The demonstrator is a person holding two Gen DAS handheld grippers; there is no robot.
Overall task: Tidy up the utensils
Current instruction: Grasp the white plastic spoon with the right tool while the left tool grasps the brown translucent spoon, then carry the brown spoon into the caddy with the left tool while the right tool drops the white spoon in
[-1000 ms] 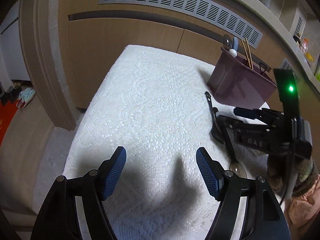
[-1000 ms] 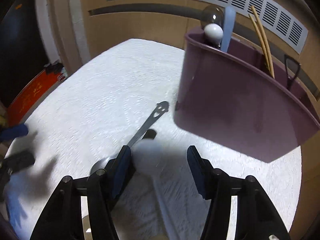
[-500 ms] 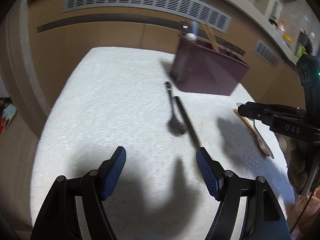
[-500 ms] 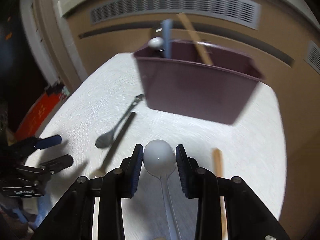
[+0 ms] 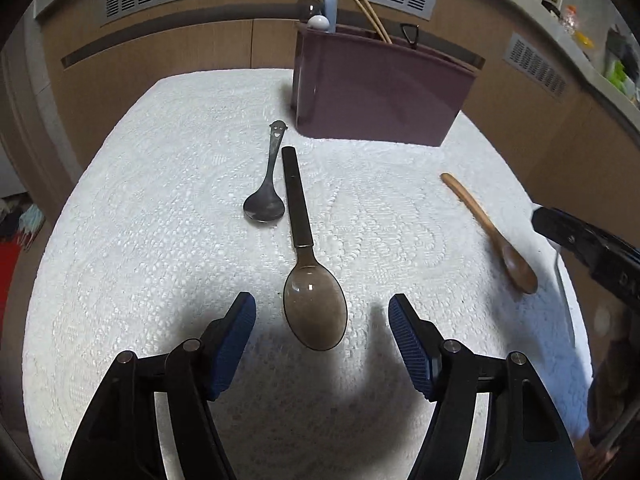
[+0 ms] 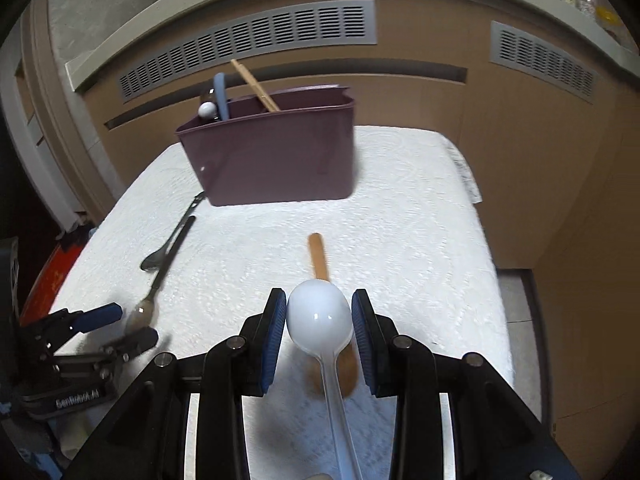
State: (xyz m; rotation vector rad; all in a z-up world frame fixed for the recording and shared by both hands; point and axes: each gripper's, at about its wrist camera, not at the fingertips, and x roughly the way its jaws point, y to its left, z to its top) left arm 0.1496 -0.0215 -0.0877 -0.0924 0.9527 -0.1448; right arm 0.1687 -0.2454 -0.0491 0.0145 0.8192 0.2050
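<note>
My right gripper is shut on a white plastic spoon, bowl forward, held above the table. A wooden spoon lies under it and shows in the left wrist view too. My left gripper is open around the bowl of a smoky translucent spoon with a black handle, lying on the cloth. A small metal spoon lies beside that handle. The purple utensil holder stands at the back, holding chopsticks and spoons; it also shows in the right wrist view.
A white lace cloth covers the table. Wooden cabinets with grey vents stand close behind it. The table's right edge drops to the floor. My left gripper shows in the right wrist view at the left.
My right gripper closed on the white spoon and lifted it back over the wooden spoon. My left gripper swung right and now straddles the smoky spoon's bowl.
</note>
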